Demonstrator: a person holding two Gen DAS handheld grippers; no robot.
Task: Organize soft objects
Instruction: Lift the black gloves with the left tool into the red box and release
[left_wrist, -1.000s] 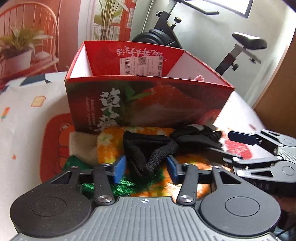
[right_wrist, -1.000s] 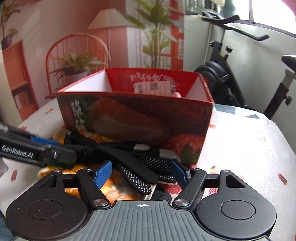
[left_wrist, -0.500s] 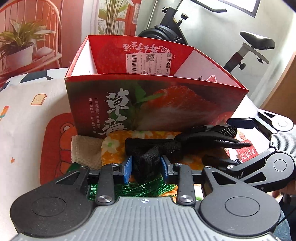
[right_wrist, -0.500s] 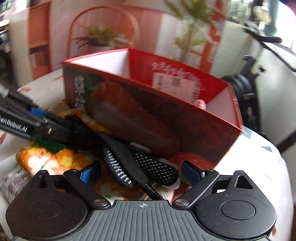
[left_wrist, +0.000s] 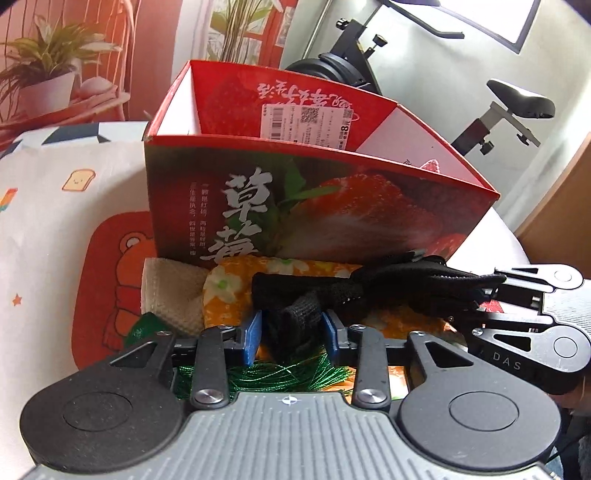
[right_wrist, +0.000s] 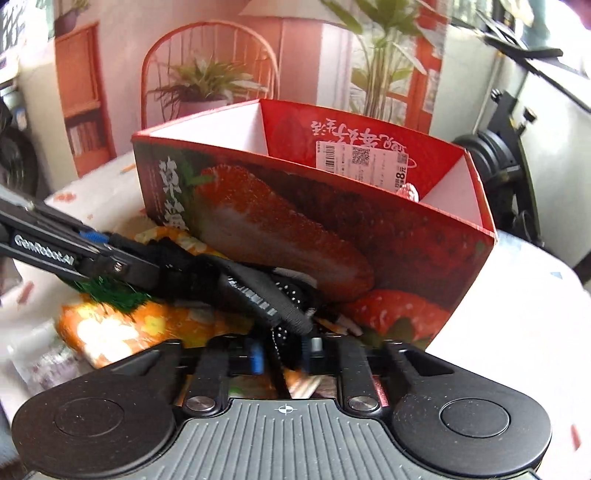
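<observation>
Surface (left_wrist: 55, 229) covered in a pale printed cloth with a red bear patch; on it stands a red strawberry-print box (left_wrist: 332, 206), open-topped, a barcode label on the inner far wall; just in front of the box lies a heap of soft things: an orange floral cloth (left_wrist: 236, 284), a beige knit piece (left_wrist: 170, 295) at its left, green threads (left_wrist: 280, 376) nearest the left camera.

Draped across the heap, a black glove (left_wrist: 388, 284) with dotted grip fingers, stretched between both tools and touching the foot of the box front.

Left hand-held gripper (left_wrist: 291, 332) angled down toward the heap, blue pads narrowed onto the cuff end of the glove, fabric bunched between them and pressed on both sides.

Right hand-held gripper (right_wrist: 282, 354) likewise tilted down, coming in from the other side; its jaws have just been closing and now stand nearly together, pinching a dotted finger of the glove; some motion blur at the pads.

In the left wrist view the right tool lies at the right edge, level with the glove's fingers.
</observation>
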